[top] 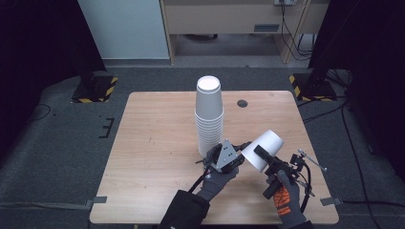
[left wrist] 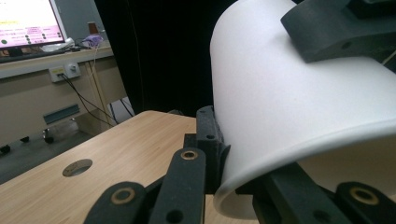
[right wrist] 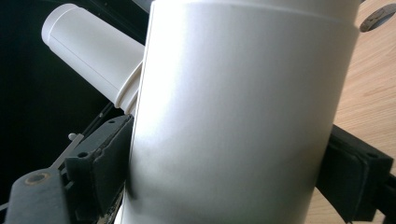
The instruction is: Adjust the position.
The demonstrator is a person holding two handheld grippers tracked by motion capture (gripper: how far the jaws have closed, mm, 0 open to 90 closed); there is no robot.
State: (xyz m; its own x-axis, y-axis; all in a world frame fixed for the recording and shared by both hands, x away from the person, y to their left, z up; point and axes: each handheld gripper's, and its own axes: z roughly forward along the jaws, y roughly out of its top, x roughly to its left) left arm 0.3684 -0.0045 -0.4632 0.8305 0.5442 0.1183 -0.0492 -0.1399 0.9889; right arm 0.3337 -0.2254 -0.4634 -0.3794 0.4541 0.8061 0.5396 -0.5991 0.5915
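A tilted white paper cup (top: 270,140) hangs above the wooden table (top: 153,143) near its front right. My right gripper (top: 261,155) is shut on the cup's wall, and in the right gripper view a black pad (right wrist: 109,158) presses on each side of the cup (right wrist: 243,107). My left gripper (top: 242,155) meets the cup's open end from the left. In the left gripper view its jaws (left wrist: 243,172) pinch the rim of the cup (left wrist: 289,93), one jaw outside and one inside. A tall stack of white cups (top: 209,114) stands upside down at the table's middle.
A round hole (top: 242,103) lies in the table behind the stack. Black stands with yellow-striped bases (top: 95,88) sit on the floor at both far corners. A lit monitor (left wrist: 28,23) stands on a desk beyond the table.
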